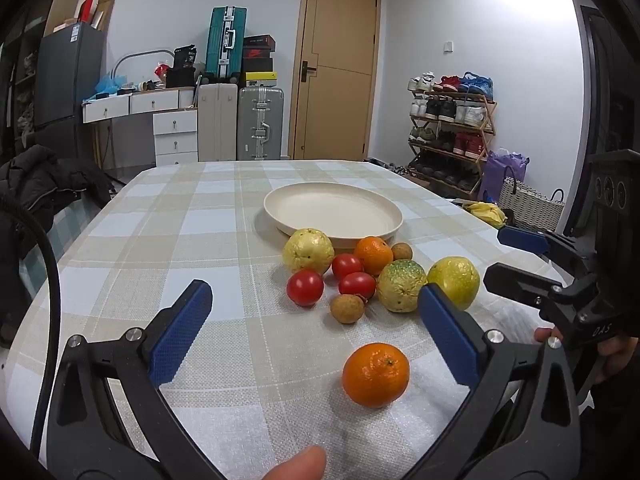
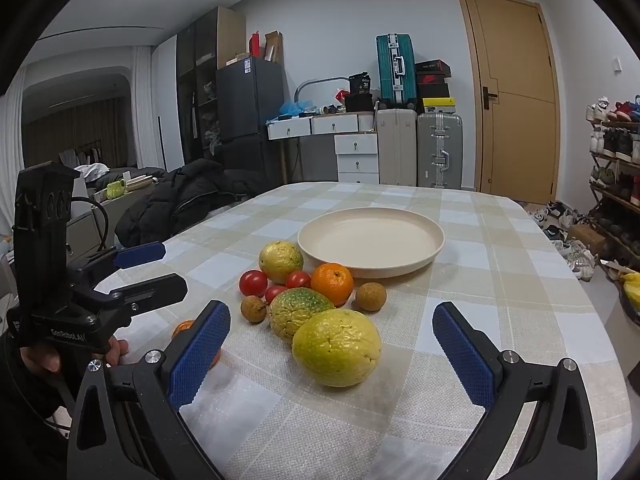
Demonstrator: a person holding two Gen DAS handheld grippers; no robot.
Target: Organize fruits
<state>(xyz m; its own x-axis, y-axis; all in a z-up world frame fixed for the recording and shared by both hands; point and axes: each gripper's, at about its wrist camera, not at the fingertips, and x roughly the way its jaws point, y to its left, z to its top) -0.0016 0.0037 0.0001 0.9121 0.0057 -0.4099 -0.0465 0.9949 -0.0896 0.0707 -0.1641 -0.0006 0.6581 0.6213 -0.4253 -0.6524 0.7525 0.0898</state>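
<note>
Both tools [image 1: 316, 332] [image 2: 332, 354] open above fruit.

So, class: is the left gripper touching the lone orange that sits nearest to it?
Apart. In the left wrist view the orange lies on the tablecloth between the wide-open fingers of the left gripper, with cloth showing on both sides.

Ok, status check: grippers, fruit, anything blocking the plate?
Left gripper and right gripper open, empty. Plate bare; all fruit on the tablecloth, one orange apart by the left gripper. Path to the plate unobstructed.
</note>
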